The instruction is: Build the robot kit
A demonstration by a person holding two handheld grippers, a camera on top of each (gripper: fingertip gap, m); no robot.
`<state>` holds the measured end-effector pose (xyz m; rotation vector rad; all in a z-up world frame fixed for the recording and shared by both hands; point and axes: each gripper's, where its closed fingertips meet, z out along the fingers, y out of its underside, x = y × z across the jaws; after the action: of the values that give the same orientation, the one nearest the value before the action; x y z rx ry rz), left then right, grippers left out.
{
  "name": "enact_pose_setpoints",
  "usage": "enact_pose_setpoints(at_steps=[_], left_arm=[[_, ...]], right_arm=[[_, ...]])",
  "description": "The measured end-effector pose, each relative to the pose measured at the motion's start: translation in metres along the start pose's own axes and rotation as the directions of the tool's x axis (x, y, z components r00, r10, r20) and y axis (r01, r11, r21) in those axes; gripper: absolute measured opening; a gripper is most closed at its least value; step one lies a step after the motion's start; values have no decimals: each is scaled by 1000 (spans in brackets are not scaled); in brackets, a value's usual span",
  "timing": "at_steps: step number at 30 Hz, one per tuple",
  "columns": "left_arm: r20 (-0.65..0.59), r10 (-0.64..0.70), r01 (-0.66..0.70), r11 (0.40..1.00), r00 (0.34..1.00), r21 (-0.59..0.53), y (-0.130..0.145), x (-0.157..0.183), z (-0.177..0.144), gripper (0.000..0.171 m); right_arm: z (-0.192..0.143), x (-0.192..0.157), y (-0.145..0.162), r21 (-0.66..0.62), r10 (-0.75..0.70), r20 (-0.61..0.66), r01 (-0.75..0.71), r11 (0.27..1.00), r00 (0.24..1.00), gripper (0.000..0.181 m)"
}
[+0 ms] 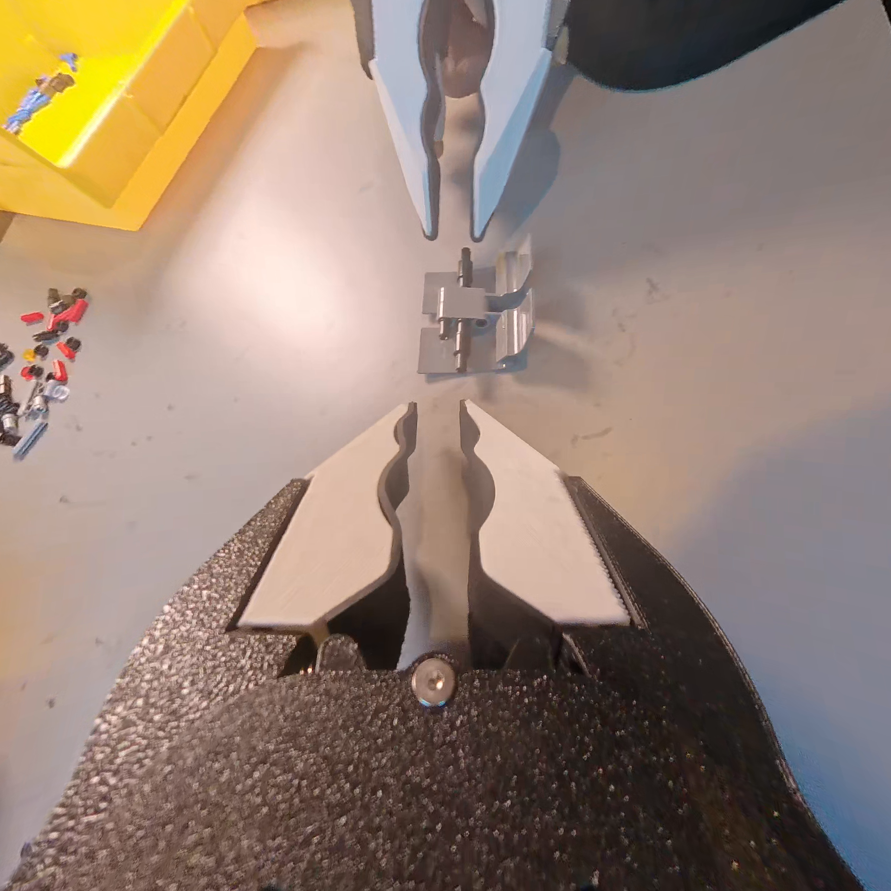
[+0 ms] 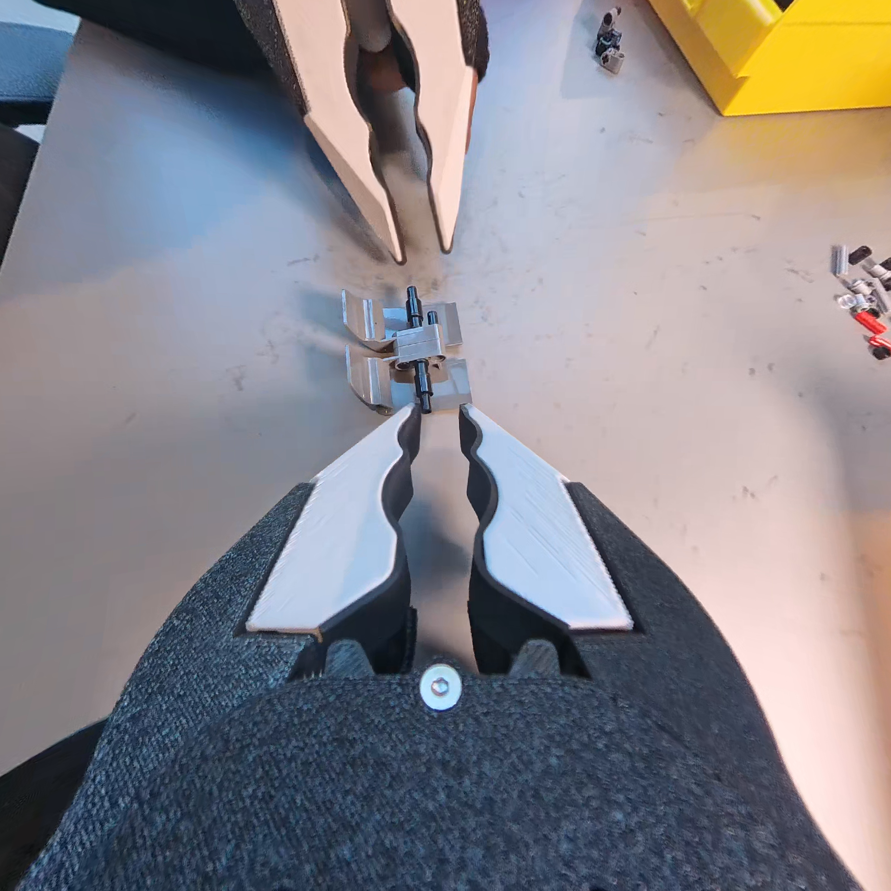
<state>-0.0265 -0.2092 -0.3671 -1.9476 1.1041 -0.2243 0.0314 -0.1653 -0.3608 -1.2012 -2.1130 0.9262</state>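
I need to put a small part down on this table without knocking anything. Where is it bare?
Bare table lies between the grey assembly and the loose pieces, below the yellow bin. Crowded: the assembly between the left gripper and right gripper.

The left gripper [image 1: 438, 407] has white fingers with black insides; so has the right gripper [image 2: 438, 410]; the little part [image 2: 410, 352] is grey with black pins; the box [image 2: 795, 53] is yellow; the table [image 1: 723, 337] is pale grey.
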Motion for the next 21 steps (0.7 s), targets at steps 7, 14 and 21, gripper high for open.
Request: enact_pose_setpoints(at_steps=[7, 14, 21], left_arm=[[18, 17, -17, 999, 1000, -40, -4, -1, 14, 5], [197, -107, 102, 994, 975, 33, -5, -44, -2, 5], [215, -202, 187, 978, 955, 89, -6, -54, -9, 14]], right_arm=[[12, -3, 3, -74, -36, -20, 35, 997, 999, 6], [10, 25, 7, -106, 54, -195, -76, 991, 979, 4], [15, 36, 0, -70, 200, -284, -228, 971, 938, 7]])
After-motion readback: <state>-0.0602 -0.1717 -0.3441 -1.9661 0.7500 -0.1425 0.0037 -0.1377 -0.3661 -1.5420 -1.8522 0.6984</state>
